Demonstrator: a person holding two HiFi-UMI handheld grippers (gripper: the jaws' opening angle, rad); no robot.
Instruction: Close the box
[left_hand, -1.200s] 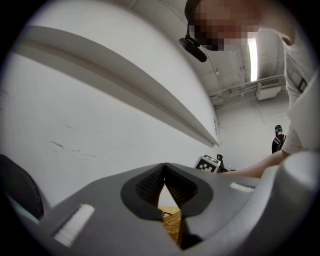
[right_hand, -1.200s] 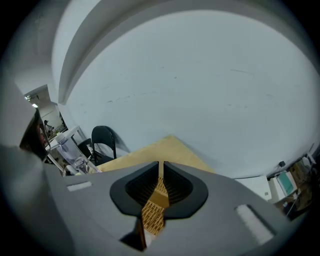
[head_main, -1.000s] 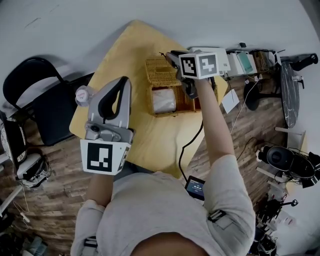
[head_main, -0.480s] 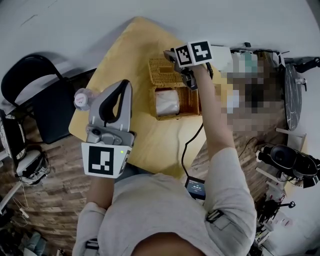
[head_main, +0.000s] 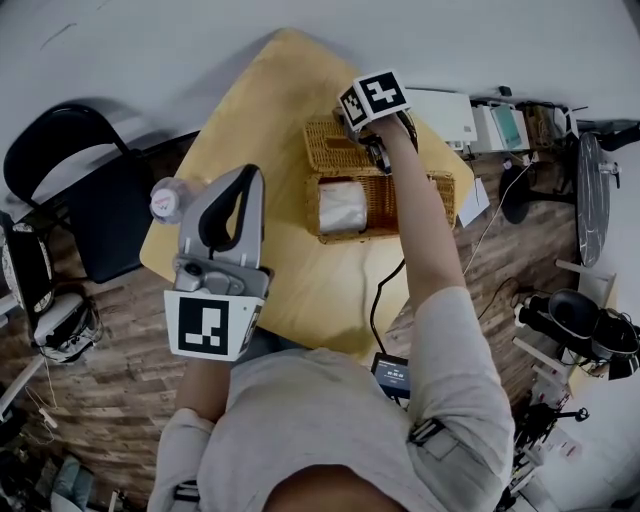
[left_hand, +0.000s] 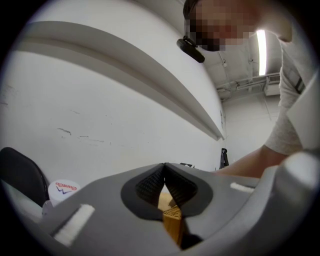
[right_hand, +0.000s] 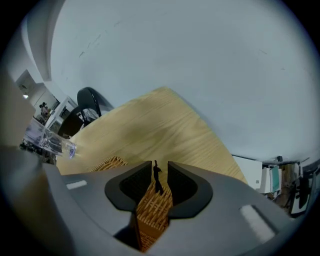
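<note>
Box (head_main: 400, 200): tan woven wicker, holding a white bundle (head_main: 342, 207). Desk (head_main: 260, 90): pale yellow wood grain. Left tool (head_main: 250, 175) and right tool (head_main: 376, 152): grey bodies, black ribbed pads, white cubes bearing black square markers. Chair (head_main: 60, 190): black. Floor (head_main: 90, 400): brown planks.

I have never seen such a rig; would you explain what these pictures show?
A person holds a two-jaw gripper in each hand; there is no robot. One camera sits on the person's head and looks down; one rides on each gripper, looking along its jaws. On the yellow wooden table stands a wicker box with a white bundle inside, its wicker lid lying open beyond it; a clear white-capped bottle sits at the table's left edge. The left gripper hangs short of the box, jaws shut and empty. The right gripper has just been opening its jaws, which stand apart astride the lid's edge, gripping nothing.
</note>
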